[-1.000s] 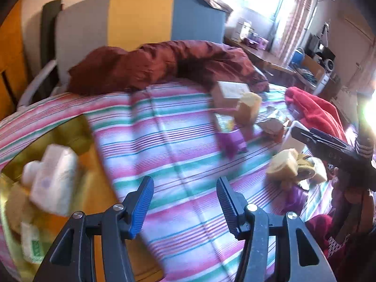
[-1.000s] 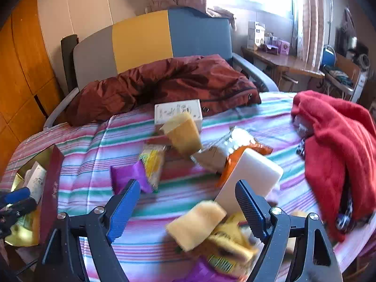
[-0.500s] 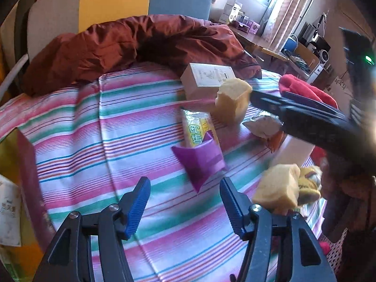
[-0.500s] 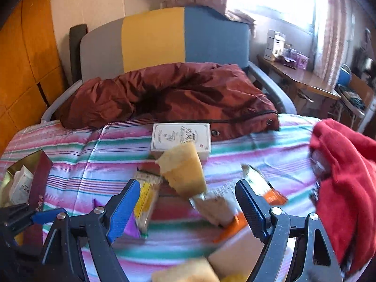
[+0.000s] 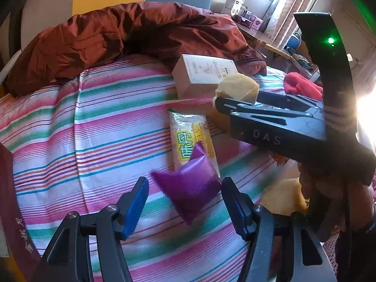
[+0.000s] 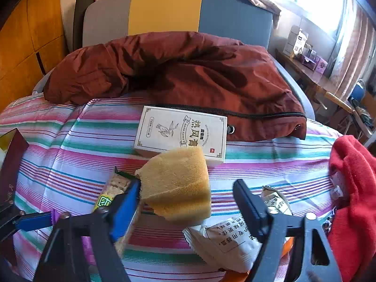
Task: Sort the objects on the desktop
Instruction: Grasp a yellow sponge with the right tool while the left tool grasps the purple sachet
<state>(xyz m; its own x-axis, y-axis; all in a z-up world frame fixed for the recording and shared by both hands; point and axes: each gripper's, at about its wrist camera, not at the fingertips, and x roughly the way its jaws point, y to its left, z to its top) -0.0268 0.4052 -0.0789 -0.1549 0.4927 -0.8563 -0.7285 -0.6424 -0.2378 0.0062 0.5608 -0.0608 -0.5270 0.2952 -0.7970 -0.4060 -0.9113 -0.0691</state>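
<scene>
A purple packet [image 5: 188, 188] lies on the striped cloth [image 5: 105, 129], overlapping a yellow-green snack packet [image 5: 190, 136]. My left gripper [image 5: 184, 183] straddles the purple packet; its jaws are opening and the pads stand clear of it. In the right wrist view a yellow sponge [image 6: 178, 183] sits between the fingers of my right gripper [image 6: 186, 183], whose jaws are closing. The left blue pad [image 6: 127, 202] touches the sponge's edge and the right pad is still apart. Behind the sponge lies a white printed box [image 6: 181, 136]. The right gripper's black body [image 5: 270, 122] crosses the left wrist view.
A maroon jacket [image 6: 176, 70] is heaped at the back against a chair. A red cloth [image 6: 352, 188] lies at the right, a white sachet [image 6: 228, 237] near the front. A dark red box [image 5: 9, 199] stands at the left edge. A second yellow sponge [image 5: 282, 197] lies right of the left gripper.
Left gripper swung from the gold-lined box at the left over to the purple packet and widened. Right gripper advanced and sank from the front pile to the yellow sponge, its jaws narrowing.
</scene>
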